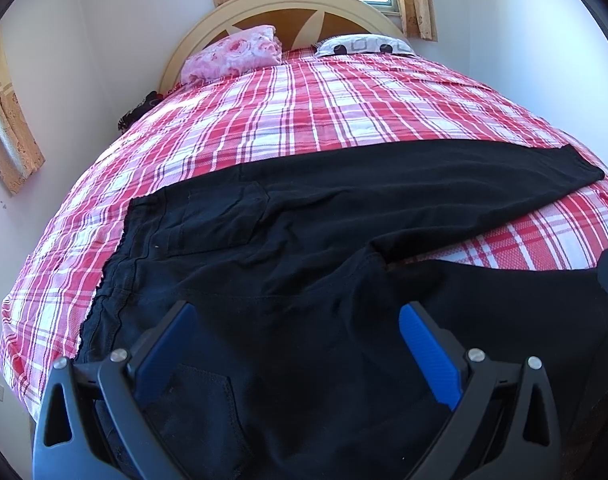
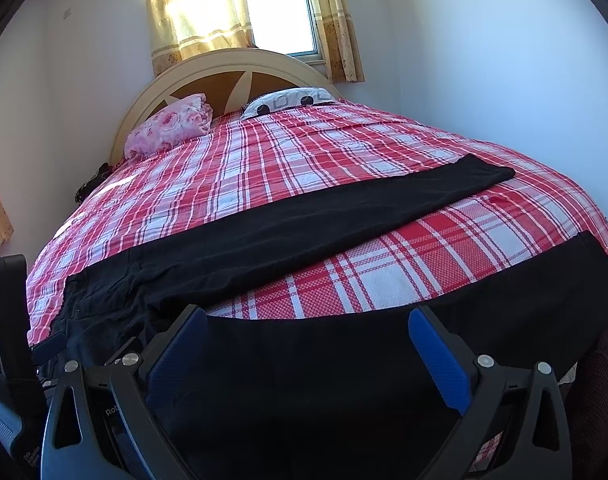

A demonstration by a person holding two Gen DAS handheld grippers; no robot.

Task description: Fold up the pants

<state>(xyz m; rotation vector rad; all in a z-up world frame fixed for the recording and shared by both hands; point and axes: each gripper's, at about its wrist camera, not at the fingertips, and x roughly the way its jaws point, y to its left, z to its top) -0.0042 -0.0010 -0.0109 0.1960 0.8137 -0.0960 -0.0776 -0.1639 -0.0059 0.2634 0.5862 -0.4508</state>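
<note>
The black pants (image 1: 304, 248) lie spread flat on the bed (image 1: 304, 112), waistband toward 9 o'clock, legs splayed toward 3 o'clock. My left hand-held gripper (image 1: 298, 320) hangs over the seat, jaws spread, holding nothing. My right hand-held gripper (image 2: 307, 324) hangs over the near leg, also spread. A pink floral blanket (image 1: 234, 56) sits at 12 o'clock.

Bedroom: plaid-sheeted bed (image 1: 288, 112), headboard (image 1: 280, 4)
</note>
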